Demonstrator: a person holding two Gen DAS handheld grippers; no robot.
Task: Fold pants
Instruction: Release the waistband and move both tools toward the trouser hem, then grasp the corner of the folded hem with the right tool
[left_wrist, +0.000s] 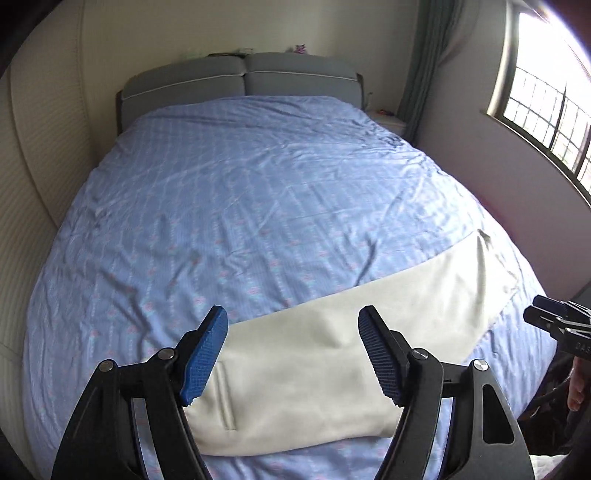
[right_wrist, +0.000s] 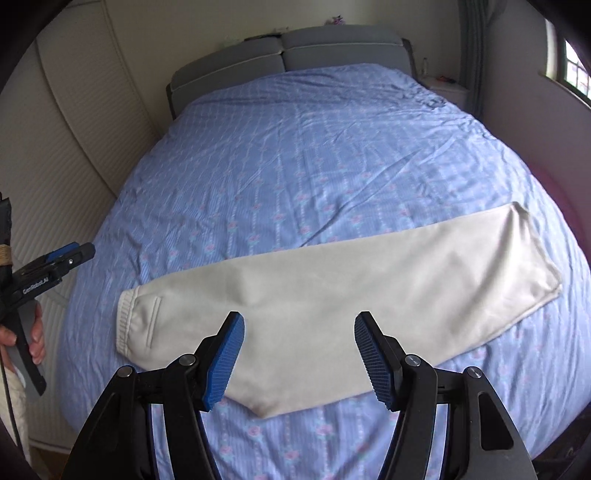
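Cream pants lie flat across the near part of the bed, one leg folded onto the other. The waistband is at the left and the leg hems at the right. My left gripper hovers above the waist end of the pants, its blue pads wide apart with nothing between them. My right gripper hangs open over the seat and thigh part, also holding nothing. Each gripper shows at the edge of the other's view: left gripper, held by a hand, and right gripper.
The bed has a wrinkled blue patterned cover and a grey padded headboard. Cream panelled doors run along the left side. A barred window, a green curtain and a small white nightstand stand to the right.
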